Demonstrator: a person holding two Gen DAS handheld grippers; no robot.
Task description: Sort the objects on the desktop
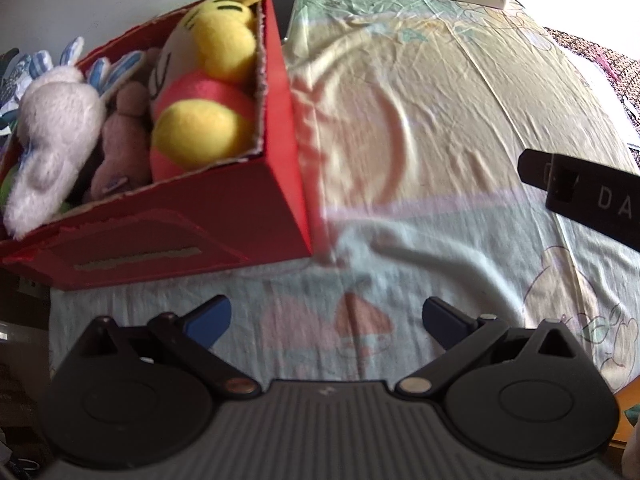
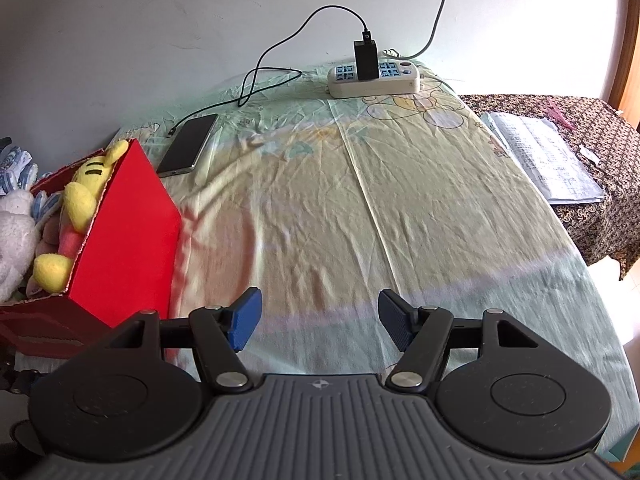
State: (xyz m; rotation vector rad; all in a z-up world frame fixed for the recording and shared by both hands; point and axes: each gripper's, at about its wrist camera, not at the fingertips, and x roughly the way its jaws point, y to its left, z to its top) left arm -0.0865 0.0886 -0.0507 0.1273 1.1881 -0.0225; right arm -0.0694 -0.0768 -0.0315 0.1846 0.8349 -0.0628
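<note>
A red cardboard box stands at the left of the cloth-covered table. Inside it lie a yellow and pink plush toy, a white plush toy and a brownish-pink plush toy. My left gripper is open over bare cloth, to the right of and in front of the box, with nothing between its blue fingers. My right gripper is open too, over the cloth to the right of the box. Part of the right gripper's black body shows at the right edge of the left wrist view.
A phone lies on a charging cable behind the box. A white power strip with a black charger sits at the table's far edge by the wall. Papers lie on a dark patterned surface at the right.
</note>
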